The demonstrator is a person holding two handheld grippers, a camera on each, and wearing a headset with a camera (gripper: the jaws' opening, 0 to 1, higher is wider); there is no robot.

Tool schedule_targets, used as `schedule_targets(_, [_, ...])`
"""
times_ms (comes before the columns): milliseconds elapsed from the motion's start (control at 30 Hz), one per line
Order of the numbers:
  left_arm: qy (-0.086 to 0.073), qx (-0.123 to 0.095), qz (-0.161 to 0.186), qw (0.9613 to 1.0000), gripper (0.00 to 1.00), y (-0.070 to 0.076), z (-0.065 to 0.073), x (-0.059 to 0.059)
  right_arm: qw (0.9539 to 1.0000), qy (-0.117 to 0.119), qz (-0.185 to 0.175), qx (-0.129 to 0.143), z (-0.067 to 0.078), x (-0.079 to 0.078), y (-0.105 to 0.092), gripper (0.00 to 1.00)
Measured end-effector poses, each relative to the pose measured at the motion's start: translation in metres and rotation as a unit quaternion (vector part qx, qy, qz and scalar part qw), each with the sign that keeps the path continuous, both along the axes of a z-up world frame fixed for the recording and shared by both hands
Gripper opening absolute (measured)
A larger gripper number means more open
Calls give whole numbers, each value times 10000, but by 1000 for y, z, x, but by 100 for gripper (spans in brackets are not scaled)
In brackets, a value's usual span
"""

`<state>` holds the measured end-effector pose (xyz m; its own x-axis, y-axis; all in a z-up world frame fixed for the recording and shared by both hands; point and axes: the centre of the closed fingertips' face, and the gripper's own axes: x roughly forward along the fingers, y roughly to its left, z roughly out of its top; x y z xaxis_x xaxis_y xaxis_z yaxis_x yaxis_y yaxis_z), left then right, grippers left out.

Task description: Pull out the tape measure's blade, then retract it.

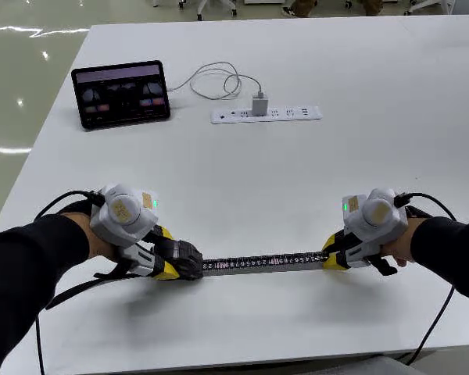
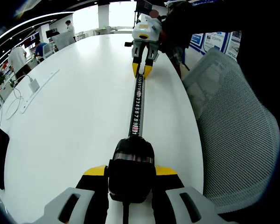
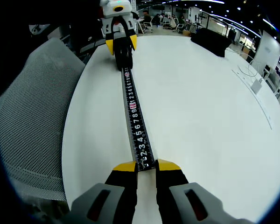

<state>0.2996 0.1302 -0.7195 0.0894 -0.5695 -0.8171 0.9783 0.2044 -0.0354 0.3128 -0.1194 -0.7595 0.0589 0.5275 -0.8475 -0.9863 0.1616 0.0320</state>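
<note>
The black tape measure case sits near the table's front edge, clamped between the yellow-tipped jaws of my left gripper. Its black blade with white numbers runs out flat along the table to the right. My right gripper is shut on the blade's end hook. In the right gripper view the case lies far up the table in the left gripper. The right gripper appears at the far end of the blade in the left gripper view.
A tablet stands at the back left of the white table. A white power strip with a charger and looped cable lies behind the middle. A grey mesh chair stands at the table's near edge.
</note>
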Motion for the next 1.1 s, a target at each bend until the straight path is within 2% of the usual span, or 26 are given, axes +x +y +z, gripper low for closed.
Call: schedule_targets(1100, [0,-27,-4,10000,31,0,-3,3,10000,50,-79,-2,0,0,-2,10])
